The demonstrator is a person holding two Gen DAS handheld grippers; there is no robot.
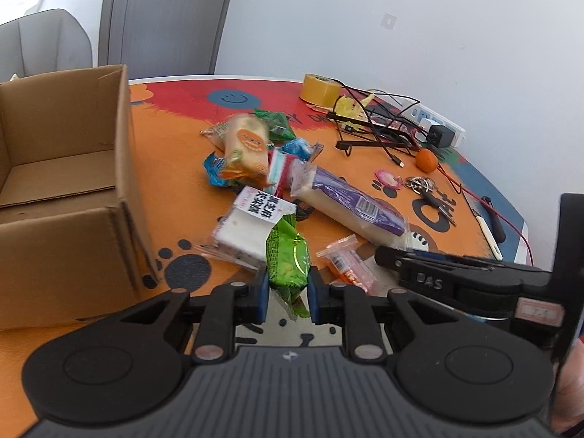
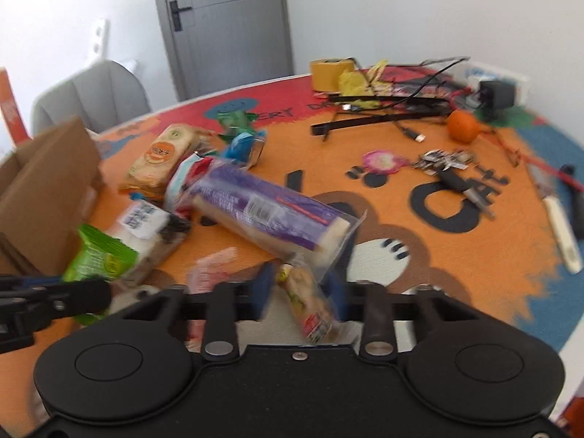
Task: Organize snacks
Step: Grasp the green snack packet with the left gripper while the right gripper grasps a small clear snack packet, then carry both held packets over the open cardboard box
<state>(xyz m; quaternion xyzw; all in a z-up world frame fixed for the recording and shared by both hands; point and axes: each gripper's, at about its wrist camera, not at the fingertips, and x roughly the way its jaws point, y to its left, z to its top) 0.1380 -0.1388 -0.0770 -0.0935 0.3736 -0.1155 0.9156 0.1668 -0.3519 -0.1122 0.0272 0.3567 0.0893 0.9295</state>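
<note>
Between the blue pads at the bottom centre of the left wrist view, the left gripper (image 1: 288, 290) pinches a green snack packet (image 1: 286, 259) by its near end, fingers pressed against both sides; a grip on the crimped end probably lets the rest of the packet hang free for dropping into the box. At the bottom centre of the right wrist view, the right gripper (image 2: 299, 288) has a small pale snack packet (image 2: 310, 301) lying between its fingers, but motion blur hides whether the pads touch it, so I cannot tell if it is gripped or only straddled. Just beyond, toward mid-frame, a long purple-wrapped bread roll (image 1: 352, 202) lies diagonally across the pile, its near end overlapping the small packet in the right view, which may explain the low approach from the near side. Beside it sit a white packet with a black-lettered label (image 1: 250, 224) and a small pink-and-clear sachet (image 1: 346, 264). At the left edge stands the open cardboard box (image 1: 73, 197), flaps up and seemingly empty, close to the pile as the likely destination. Farther back, an orange-labelled cracker pack (image 1: 244, 146) rests atop blue and green wrappers. In the upper right, a yellow tape roll (image 1: 320, 89), tangled cables (image 1: 379, 124) and a small orange fruit (image 1: 426, 160) lie well apart from the snacks on the cartoon-printed round table (image 1: 175, 138).
</note>
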